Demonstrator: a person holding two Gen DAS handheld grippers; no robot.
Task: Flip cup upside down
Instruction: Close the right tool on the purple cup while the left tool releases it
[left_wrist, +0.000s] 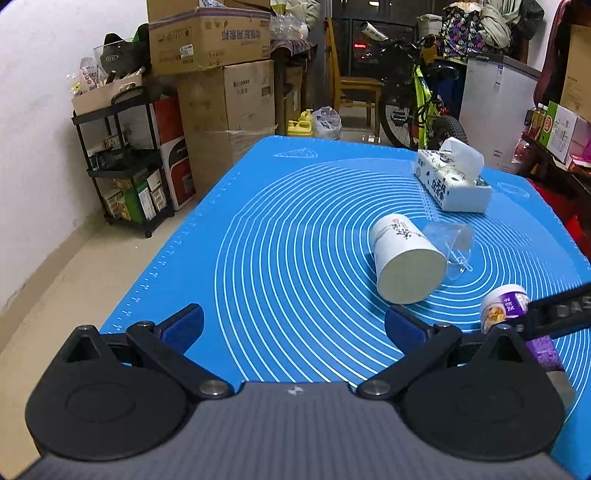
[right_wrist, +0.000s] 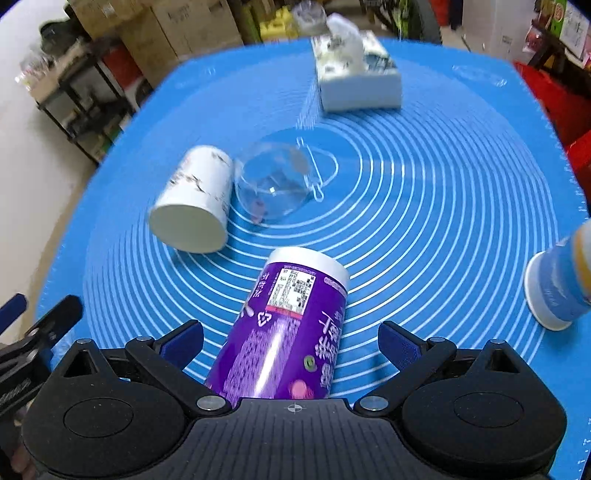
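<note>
A purple cup (right_wrist: 291, 325) with a white rim lies on its side on the blue mat (right_wrist: 424, 221), between the fingers of my open right gripper (right_wrist: 291, 343); neither finger touches it. It also shows at the right edge of the left wrist view (left_wrist: 504, 308), partly hidden by the right gripper's body. My left gripper (left_wrist: 293, 326) is open and empty over the mat's near edge. A white paper cup (left_wrist: 404, 264) lies on its side ahead of it, also seen in the right wrist view (right_wrist: 194, 203).
A clear glass cup (right_wrist: 273, 181) lies on its side beside the white cup. A tissue box (right_wrist: 360, 74) stands at the far side. A blue cup (right_wrist: 557, 288) stands at the right edge. Boxes, shelves and a bicycle (left_wrist: 424, 99) stand beyond the table.
</note>
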